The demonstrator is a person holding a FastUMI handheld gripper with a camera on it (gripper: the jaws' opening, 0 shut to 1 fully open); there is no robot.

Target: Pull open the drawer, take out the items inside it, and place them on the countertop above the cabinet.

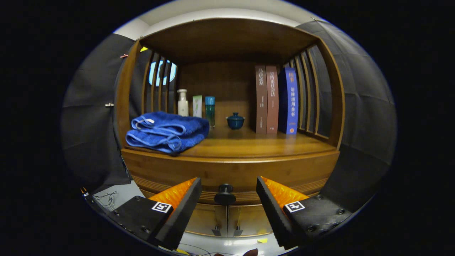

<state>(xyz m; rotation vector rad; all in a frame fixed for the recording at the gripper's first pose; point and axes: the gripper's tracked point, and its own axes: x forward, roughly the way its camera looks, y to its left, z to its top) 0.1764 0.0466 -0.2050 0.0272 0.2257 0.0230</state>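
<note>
A wooden cabinet stands in front of me, its closed drawer front [170, 176] running below the countertop [249, 145]. A dark round knob [224, 193] sits at the middle of the drawer. My gripper [227, 190] is open, its two fingers on either side of the knob, which lies in the gap between the fingertips and a little beyond them. Neither finger touches the knob. The drawer's contents are hidden.
On the countertop lie folded blue towels [167, 131] at the left, a white bottle [182, 103], a pale box [197, 106], a teal bottle [210, 110] and a small lidded blue pot [235, 121] at the back, three upright books [275, 99] at the right. Two cabinet doors [227, 220] sit below the drawer.
</note>
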